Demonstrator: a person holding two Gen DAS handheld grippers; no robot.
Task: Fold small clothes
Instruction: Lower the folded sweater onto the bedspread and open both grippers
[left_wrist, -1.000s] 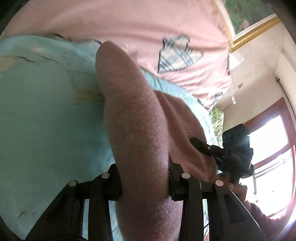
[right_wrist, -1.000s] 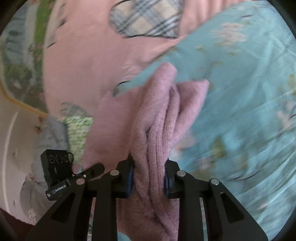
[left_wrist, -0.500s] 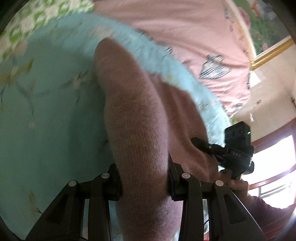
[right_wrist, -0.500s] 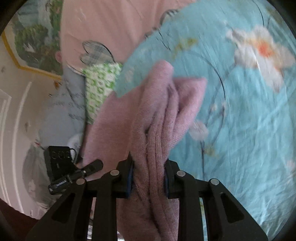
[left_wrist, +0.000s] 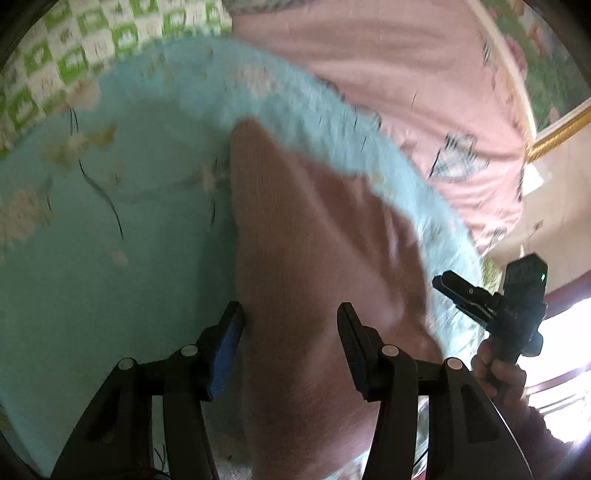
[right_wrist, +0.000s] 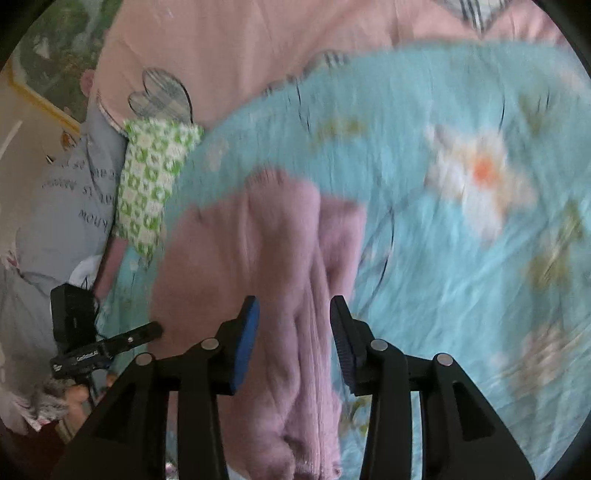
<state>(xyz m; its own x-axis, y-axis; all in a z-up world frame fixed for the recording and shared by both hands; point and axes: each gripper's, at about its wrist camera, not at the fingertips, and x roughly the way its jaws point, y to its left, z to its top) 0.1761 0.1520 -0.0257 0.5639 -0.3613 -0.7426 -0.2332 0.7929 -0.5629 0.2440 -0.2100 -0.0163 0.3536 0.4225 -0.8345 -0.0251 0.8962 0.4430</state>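
The left gripper (left_wrist: 290, 325) has its jaws apart, one on each side of the pink knit garment (left_wrist: 303, 258), which lies on the blue flowered sheet (left_wrist: 110, 258). The right gripper (right_wrist: 293, 325) is parted too, and the garment (right_wrist: 258, 266) sits loose between its pads. This looks like the release — best to draw both grippers straight back, low and level, so no pad snags the knit. The garment's long axis runs away from each camera, its narrower end toward the pink quilt (left_wrist: 388, 74) — the blur hides finer detail.
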